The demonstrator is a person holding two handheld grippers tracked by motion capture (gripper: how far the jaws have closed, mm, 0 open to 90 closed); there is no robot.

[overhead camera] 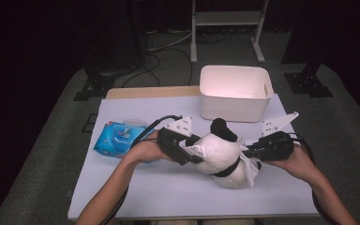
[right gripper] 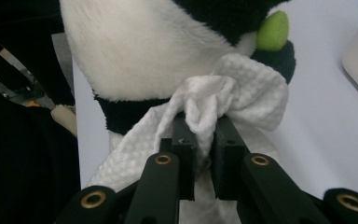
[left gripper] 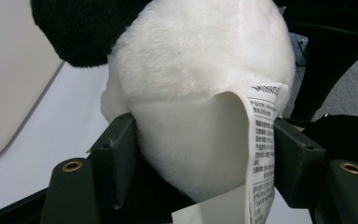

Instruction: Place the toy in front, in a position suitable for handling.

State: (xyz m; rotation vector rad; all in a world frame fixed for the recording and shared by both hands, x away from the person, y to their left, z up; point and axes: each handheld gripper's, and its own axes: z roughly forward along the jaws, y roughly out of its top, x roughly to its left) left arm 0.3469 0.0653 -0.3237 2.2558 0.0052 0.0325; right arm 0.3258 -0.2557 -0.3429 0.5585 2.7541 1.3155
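Worktop (overhead camera: 136, 187): a flat board under a pale lavender-white cover, matte and smooth, with a strip of bare wood showing along its far edge. It stands on grey carpet in a dark room; black stand feet, loose cables and a pale metal frame sit behind it.

Bin (overhead camera: 234, 110): a rounded-corner rectangular tub of off-white plastic, open-topped, at the far right of the worktop.

Wipes pack (overhead camera: 117, 139): a soft blue foil packet with a round lid, lying flat at the left, just beside your left wrist.

Plush panda (overhead camera: 220, 154): a short-pile fleece toy, with a bulging white body, a black ear and band and a small green patch, lying near the middle of the worktop between your two hands. A printed fabric label (left gripper: 263, 154) curls off its white flank.

Left tongs (left gripper: 205, 154): these are black and blocky. Their jaws bracket the panda's rounded white body, one pad against the plush and the other against the label.

Cloth (right gripper: 242, 98): a white waffle-textured wipe, crumpled, draped against the panda's lower side.

Right tongs (right gripper: 204, 140): your jaws are drawn nearly together, pinching a fold of the cloth, with the rest of it bunched against the toy.
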